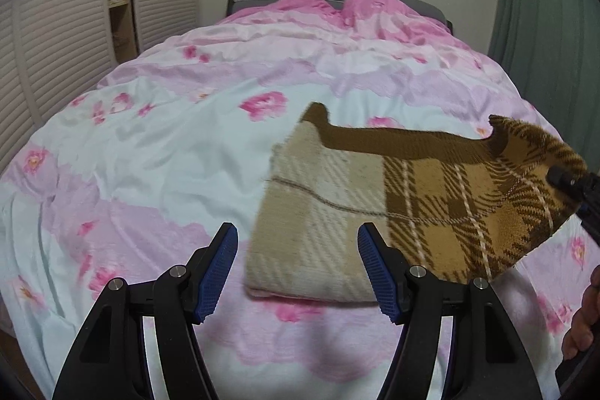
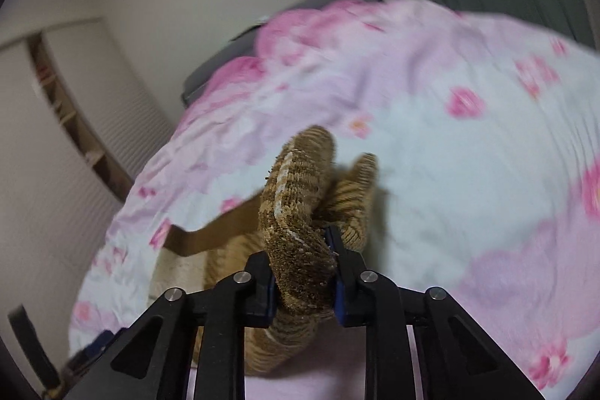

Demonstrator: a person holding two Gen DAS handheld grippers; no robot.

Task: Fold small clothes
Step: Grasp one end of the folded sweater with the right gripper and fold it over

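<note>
One brown plaid garment (image 1: 412, 205) lies lengthwise left-right, right gripper (image 2: 303, 272) clamping its raised end, left gripper (image 1: 296, 272) apart.

Bare bedspread (image 1: 150, 156) lies open left of the plaid garment (image 1: 412, 205), which blocks the right.

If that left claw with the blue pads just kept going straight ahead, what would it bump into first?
Most likely the plaid garment: the open left gripper points at its pale folded edge on the bedspread. Depth is hard to judge.
</note>
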